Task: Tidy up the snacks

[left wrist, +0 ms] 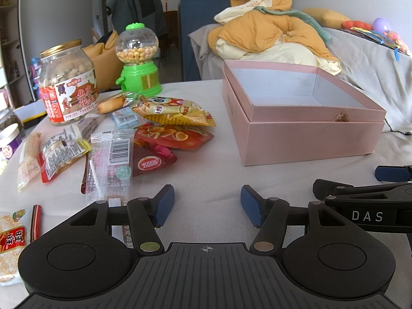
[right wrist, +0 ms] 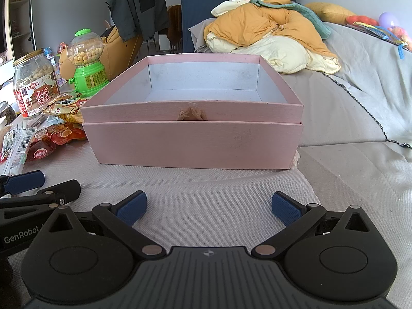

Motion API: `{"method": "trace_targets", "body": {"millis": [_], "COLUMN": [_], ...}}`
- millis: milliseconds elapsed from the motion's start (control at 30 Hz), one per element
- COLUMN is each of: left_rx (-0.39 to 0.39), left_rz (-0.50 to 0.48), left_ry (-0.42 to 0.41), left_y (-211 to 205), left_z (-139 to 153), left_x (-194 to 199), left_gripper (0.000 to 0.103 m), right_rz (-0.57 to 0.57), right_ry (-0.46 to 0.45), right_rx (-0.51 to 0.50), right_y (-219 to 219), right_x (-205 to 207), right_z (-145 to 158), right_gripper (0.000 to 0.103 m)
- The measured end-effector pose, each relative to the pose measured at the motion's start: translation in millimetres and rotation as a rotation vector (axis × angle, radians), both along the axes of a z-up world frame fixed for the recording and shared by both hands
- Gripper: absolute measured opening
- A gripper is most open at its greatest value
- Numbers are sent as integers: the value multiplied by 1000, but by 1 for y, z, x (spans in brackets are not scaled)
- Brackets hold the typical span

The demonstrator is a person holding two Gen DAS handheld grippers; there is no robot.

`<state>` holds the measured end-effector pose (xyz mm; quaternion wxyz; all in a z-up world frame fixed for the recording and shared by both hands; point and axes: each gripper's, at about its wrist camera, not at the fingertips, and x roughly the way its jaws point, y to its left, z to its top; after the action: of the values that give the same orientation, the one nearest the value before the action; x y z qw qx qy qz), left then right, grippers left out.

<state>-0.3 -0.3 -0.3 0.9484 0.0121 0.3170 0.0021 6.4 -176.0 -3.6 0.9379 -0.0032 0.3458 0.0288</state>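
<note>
Dozen-odd snack packets [left wrist: 164, 134] heaped loose on counter [left wrist: 206, 177], left of pink box [left wrist: 303, 139]; none boxed yet. Box open-topped, empty, nested on own lid, likely staged as destination. Peanut jar [left wrist: 68, 82] and green candy dispenser [left wrist: 137, 59] upright behind heap. Left hand-held gripper [left wrist: 207, 206] and right hand-held gripper [right wrist: 208, 207] both spread wide, gripping nothing, poised low over bare cloth.

Orange-and-cream quilt [right wrist: 267, 31] heaped on grey sofa [right wrist: 360, 90]; dark jacket [right wrist: 139, 10] behind.
</note>
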Motion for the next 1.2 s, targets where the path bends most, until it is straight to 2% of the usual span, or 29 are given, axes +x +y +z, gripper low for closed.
{"method": "trace_targets", "body": {"millis": [1200], "left_rx": [1], "left_rz": [0], "left_ry": [0], "left_y": [0], "left_z": [0], "left_x": [0], "left_gripper": [65], "right_rz": [-7], "right_ry": [0], "right_rx": [-2], "right_y": [-2], "right_x": [-2], "right_z": [0], "right_gripper": [103]}}
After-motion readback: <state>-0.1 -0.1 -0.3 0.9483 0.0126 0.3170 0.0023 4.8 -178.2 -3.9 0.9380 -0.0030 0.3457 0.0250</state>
